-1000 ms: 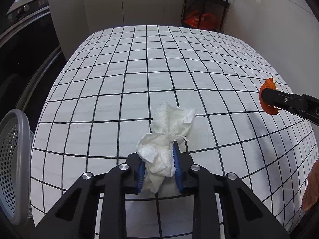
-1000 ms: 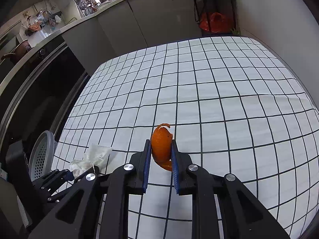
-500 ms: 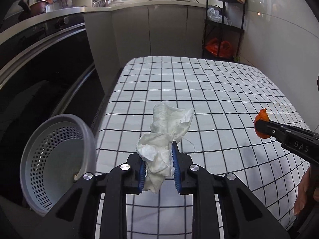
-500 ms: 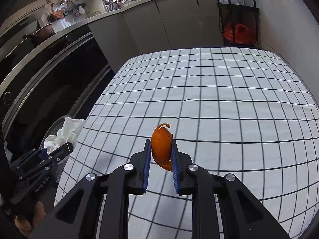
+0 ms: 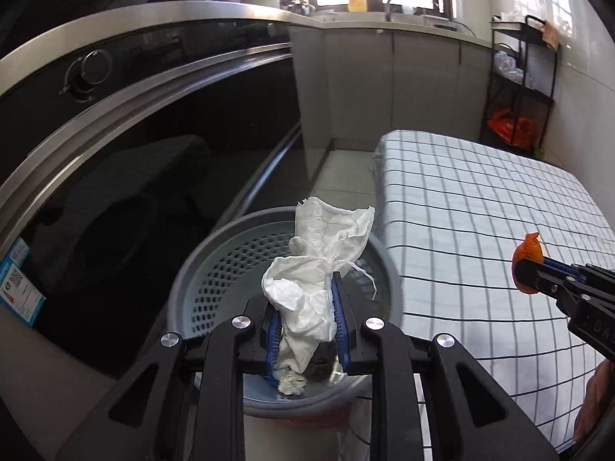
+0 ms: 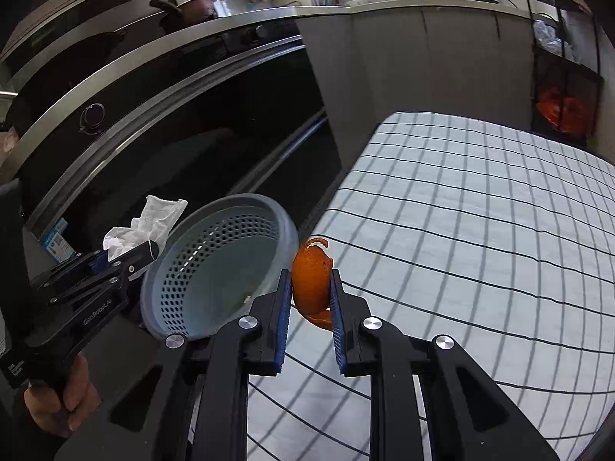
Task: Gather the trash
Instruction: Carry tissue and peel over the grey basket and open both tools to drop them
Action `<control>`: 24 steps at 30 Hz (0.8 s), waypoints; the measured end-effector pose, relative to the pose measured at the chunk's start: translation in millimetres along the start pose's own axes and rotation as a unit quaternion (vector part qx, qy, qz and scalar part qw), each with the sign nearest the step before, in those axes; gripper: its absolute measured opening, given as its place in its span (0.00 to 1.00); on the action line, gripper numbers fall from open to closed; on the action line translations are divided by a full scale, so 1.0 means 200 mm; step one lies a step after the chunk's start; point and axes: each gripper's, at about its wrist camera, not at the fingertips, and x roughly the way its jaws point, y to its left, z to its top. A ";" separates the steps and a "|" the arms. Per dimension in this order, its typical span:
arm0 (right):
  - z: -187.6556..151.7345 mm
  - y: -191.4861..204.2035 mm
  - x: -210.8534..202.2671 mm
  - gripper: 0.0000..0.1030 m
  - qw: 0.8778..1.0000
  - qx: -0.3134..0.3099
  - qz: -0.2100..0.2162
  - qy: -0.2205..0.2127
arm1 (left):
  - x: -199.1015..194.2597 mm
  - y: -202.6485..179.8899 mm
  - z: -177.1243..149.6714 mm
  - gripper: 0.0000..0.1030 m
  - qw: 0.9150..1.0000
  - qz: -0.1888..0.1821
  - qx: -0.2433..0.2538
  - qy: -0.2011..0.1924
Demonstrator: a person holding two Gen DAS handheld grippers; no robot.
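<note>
My left gripper [image 5: 306, 320] is shut on a crumpled white tissue [image 5: 319, 265] and holds it right above the grey perforated trash basket [image 5: 215, 269]. The basket [image 6: 215, 265] stands on the floor beside the table's left edge. My right gripper [image 6: 309, 299] is shut on an orange peel [image 6: 311, 280] and holds it over the table's left edge, just right of the basket rim. The peel [image 5: 528, 257] and right gripper [image 5: 546, 280] show at the right of the left wrist view. The left gripper [image 6: 130, 257] with the tissue [image 6: 146, 223] shows left of the basket in the right wrist view.
A table with a white black-checked cloth [image 6: 480, 230] fills the right side. A dark oven front [image 5: 134, 153] and counter stand close on the left. A black shelf rack with an orange bag [image 5: 511, 126] stands at the back right. Small scraps lie in the basket.
Both grippers have swung left, off the table toward the basket. The tissue now hangs over the basket opening, and the peel has come to the basket's rim.
</note>
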 end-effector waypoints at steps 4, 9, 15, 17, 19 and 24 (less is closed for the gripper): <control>0.06 0.17 0.16 0.18 1.000 -0.016 0.020 0.018 | 0.08 0.20 -0.02 0.23 0.999 0.020 -0.040 0.012; 0.08 0.32 0.34 0.18 0.998 -0.046 0.028 0.040 | 0.22 0.34 -0.04 0.23 0.997 0.016 -0.065 0.049; 0.08 0.44 0.51 0.18 0.996 -0.062 0.034 0.057 | 0.31 0.41 -0.07 0.26 0.994 0.005 -0.080 0.076; 0.08 0.46 0.56 0.18 0.995 -0.067 0.035 0.061 | 0.32 0.42 -0.08 0.26 0.994 0.006 -0.081 0.078; 0.09 0.48 0.60 0.18 0.995 -0.072 0.034 0.064 | 0.32 0.43 -0.08 0.27 0.993 0.007 -0.084 0.079; 0.08 0.52 0.64 0.19 0.994 -0.089 0.023 0.067 | 0.34 0.44 -0.08 0.29 0.992 0.009 -0.094 0.087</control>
